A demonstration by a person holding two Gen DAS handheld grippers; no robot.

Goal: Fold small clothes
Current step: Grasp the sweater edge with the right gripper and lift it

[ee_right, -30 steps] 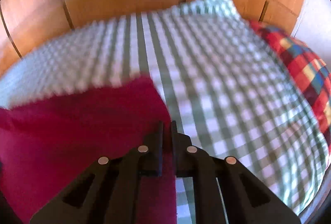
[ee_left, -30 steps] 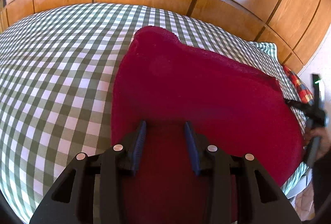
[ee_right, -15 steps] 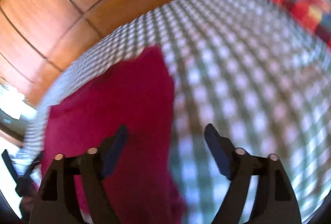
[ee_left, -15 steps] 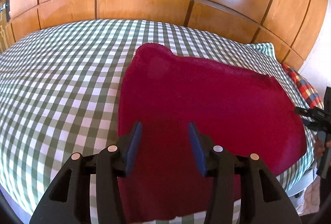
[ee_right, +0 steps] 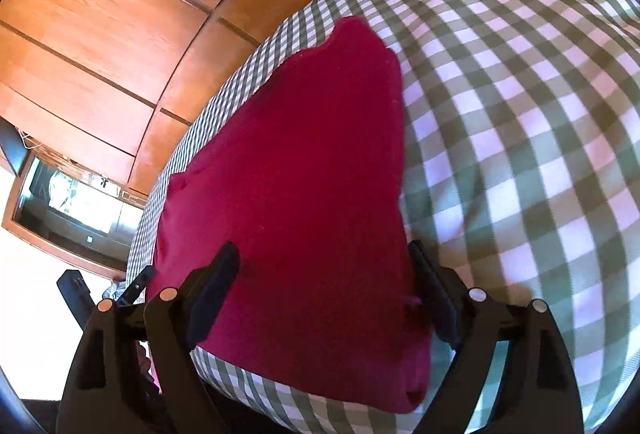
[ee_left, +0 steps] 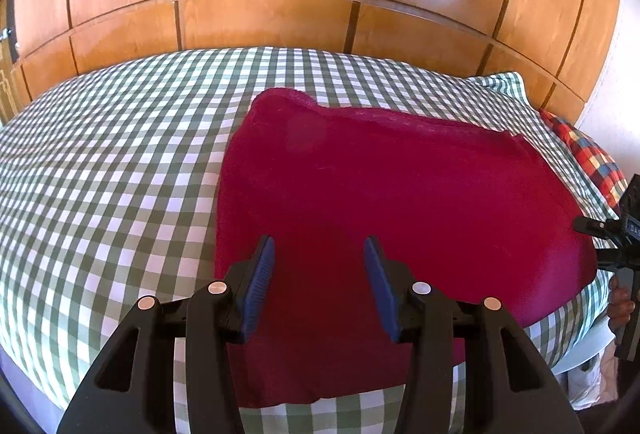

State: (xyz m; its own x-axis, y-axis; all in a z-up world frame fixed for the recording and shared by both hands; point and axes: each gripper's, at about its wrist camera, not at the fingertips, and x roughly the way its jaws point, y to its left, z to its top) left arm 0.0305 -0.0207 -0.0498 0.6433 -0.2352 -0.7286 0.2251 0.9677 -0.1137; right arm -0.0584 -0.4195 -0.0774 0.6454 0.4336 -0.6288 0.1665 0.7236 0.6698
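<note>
Crimson fleece garment (ee_left: 392, 193) lies flat on green-and-white checked bedspread (ee_left: 112, 169), beneath both tools; left gripper (ee_left: 319, 254) and right gripper (ee_right: 324, 266) hover with jaws spread wide, holding nothing.

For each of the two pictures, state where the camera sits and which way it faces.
Left wrist: on the left claw, facing across the red cloth toward the wood panels; own open fingers show.
Right wrist: on the right claw, tilted, facing along the cloth; own open fingers show.
Shared: cloth, checked cover, panels; each glimpses the other claw.
</note>
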